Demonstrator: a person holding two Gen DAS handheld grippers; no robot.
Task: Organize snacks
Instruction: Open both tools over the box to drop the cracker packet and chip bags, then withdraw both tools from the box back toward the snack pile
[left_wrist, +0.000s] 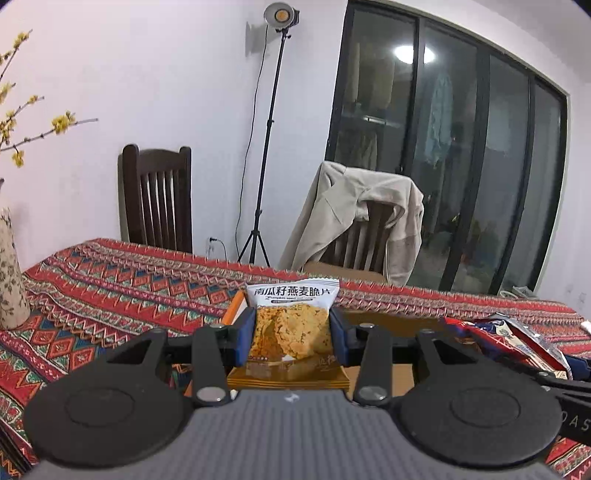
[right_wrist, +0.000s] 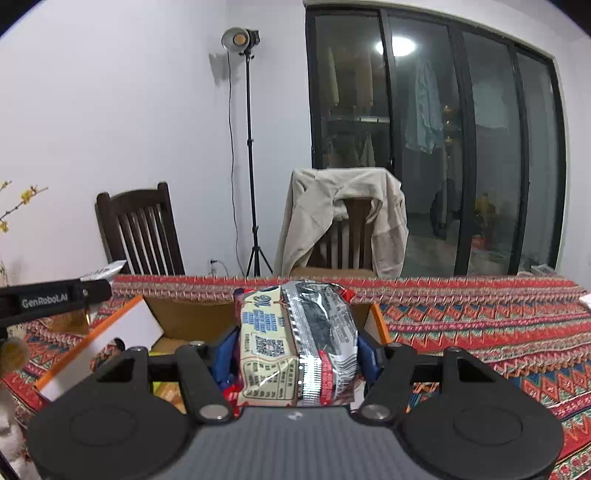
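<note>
Open cardboard box (right_wrist: 192, 317) lies on the patterned tablecloth (right_wrist: 480, 314), directly beyond and below both sets of jaws; its contents are mostly hidden. Left gripper (left_wrist: 291, 334): jaws pinch an oat crisp packet (left_wrist: 290, 325) upright, held above the box. Right gripper (right_wrist: 295, 354): jaws clamp a silver-and-cream snack bag (right_wrist: 299, 343) above the box.

We look forward from just behind each gripper, low over the table (left_wrist: 110, 280), facing the far wall. Both views share the box (right_wrist: 192, 317), light stand (left_wrist: 275, 110), two chairs and dark window (right_wrist: 461, 147); the right view looks from farther right.
</note>
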